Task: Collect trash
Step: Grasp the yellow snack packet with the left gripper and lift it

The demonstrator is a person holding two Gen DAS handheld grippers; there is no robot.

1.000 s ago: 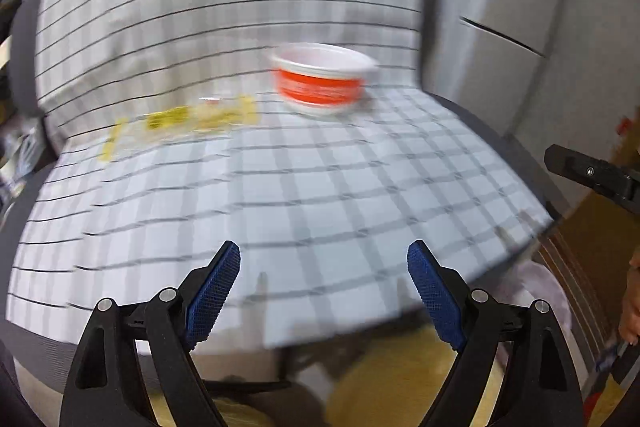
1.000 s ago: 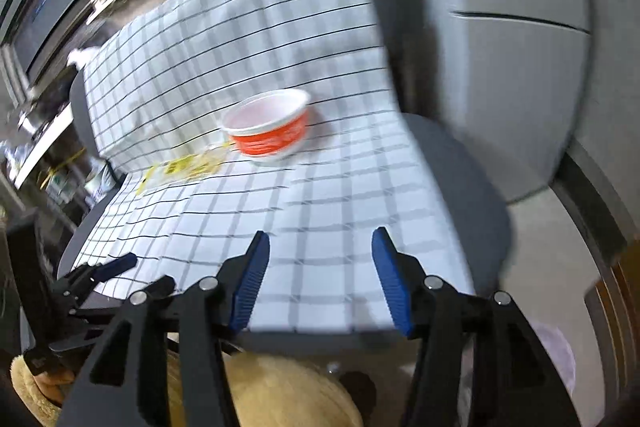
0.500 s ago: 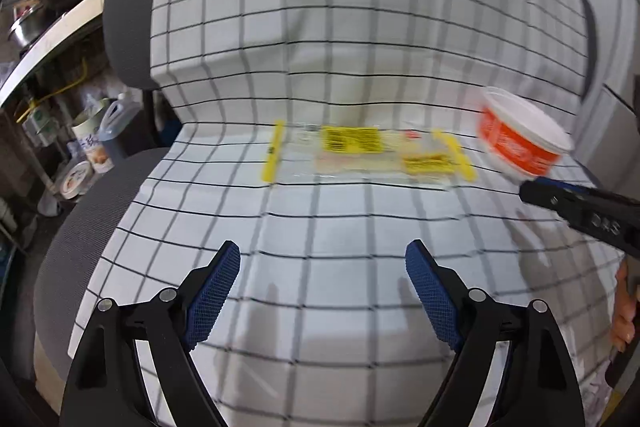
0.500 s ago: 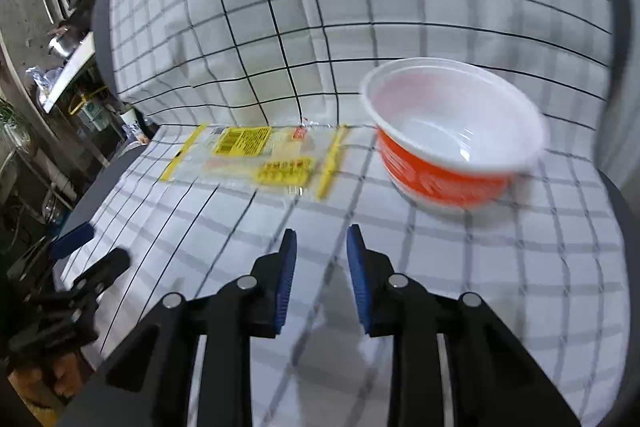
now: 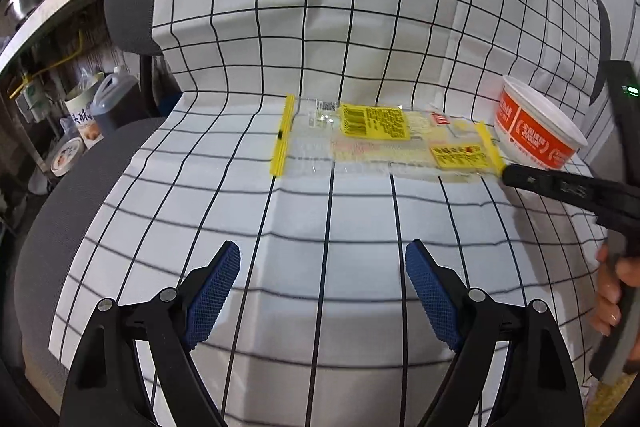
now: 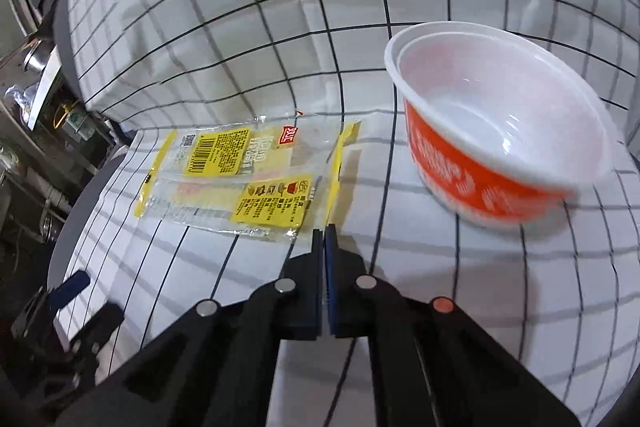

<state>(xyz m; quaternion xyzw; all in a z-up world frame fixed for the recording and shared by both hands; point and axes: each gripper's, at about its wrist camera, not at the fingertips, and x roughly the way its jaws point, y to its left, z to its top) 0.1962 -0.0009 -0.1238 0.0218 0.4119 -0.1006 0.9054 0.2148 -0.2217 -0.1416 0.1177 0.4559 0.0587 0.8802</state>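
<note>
Item 1. Wrapper [image 5: 384,143]: a flat clear plastic packet with yellow end strips and yellow label panels, lying on the seat of a chair draped in a white grid-check cloth [image 5: 328,219]. One panel carried a barcode and dense small print, another a row of small pictograms; a red tag with white characters sat near the middle. None of the writing was legible.

Item 2. Bowl [image 6: 504,147]: an orange disposable bowl with a white rim and white interior, empty, standing just beside the wrapper's right end. White lettering circled its wall, too blurred to read.

Item 3. Left gripper [image 5: 322,287]: blue-padded fingers spread wide apart, holding nothing, hovering over bare cloth on the near side of the wrapper.

Item 4. Right gripper [image 6: 323,239]: fingers pressed together, tips at the wrapper's near right corner; whether they pinched the film could not be told.

View notes. Only the left wrist view showed a side shelf with a grey jug [image 5: 114,99] and tape rolls. Only the right wrist view showed the bowl's interior.
</note>
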